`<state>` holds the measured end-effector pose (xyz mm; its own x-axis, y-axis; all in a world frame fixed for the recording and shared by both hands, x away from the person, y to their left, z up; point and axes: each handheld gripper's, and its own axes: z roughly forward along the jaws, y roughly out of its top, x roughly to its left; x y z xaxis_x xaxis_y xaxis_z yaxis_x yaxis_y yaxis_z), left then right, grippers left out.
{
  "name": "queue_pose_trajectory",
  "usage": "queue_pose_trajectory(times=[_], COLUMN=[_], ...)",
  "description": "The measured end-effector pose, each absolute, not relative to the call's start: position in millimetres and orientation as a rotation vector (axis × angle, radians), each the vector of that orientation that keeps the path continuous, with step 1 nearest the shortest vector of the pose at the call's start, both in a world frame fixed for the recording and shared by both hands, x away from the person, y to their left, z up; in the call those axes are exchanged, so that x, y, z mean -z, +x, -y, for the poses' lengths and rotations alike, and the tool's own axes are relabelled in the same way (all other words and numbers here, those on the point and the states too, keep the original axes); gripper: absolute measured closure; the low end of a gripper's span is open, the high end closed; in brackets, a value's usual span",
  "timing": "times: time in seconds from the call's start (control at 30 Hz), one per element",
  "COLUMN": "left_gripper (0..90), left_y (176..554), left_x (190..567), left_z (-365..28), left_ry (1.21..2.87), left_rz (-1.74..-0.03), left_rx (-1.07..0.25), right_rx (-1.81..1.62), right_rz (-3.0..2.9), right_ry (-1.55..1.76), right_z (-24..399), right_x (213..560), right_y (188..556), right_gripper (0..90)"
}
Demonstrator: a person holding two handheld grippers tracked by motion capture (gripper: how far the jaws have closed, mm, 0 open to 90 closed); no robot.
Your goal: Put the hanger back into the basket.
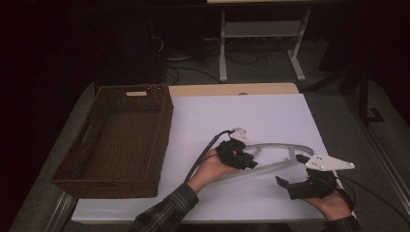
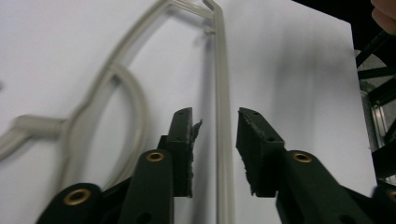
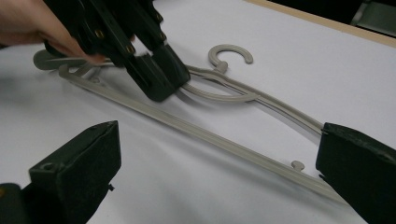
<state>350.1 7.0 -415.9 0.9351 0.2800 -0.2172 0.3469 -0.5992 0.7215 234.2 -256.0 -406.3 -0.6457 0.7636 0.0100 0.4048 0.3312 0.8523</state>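
Two grippers work over a grey plastic hanger (image 1: 278,155) lying flat on the white table (image 1: 270,116). Left gripper (image 2: 215,140) has its jaws parted a little, one on each side of the hanger's straight bar, which runs up between them without being pinched. Right gripper (image 1: 294,170) is spread wide, its jaws well apart over the hanger's end, gripping nothing; the bar passes between them in the right gripper view. Beyond the left gripper, off to its left, sits a brown wicker basket (image 1: 159,130)

Left gripper (image 1: 250,163) jaws parted (narrowly); right gripper (image 1: 292,171) jaws wide.
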Motion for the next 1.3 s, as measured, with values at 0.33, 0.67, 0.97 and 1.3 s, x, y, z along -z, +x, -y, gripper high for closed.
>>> queue_pose_trajectory(times=[0.33, 0.67, 0.97, 1.3], left_gripper=[56.8, 28.3, 16.4, 16.3], left_y=[350, 339, 338, 338], left_x=[412, 411, 414, 415], left_z=[-61, -106, -119, -119], left_ry=[2.23, 2.163, 2.116, 2.111], left_rz=[-0.539, -0.641, -0.712, -0.719], left_rx=[0.011, -0.121, -0.141, -0.165], right_rx=[-1.239, -1.235, -1.167, -1.123], right_rz=[-2.217, -2.257, -2.3, -2.43], right_ry=[1.042, 1.067, 1.094, 1.025], right_z=[254, 241, 215, 198], right_x=[406, 405, 413, 429], right_y=[234, 245, 268, 285], right_gripper=[5.1, 24.4, 61.7, 89.3])
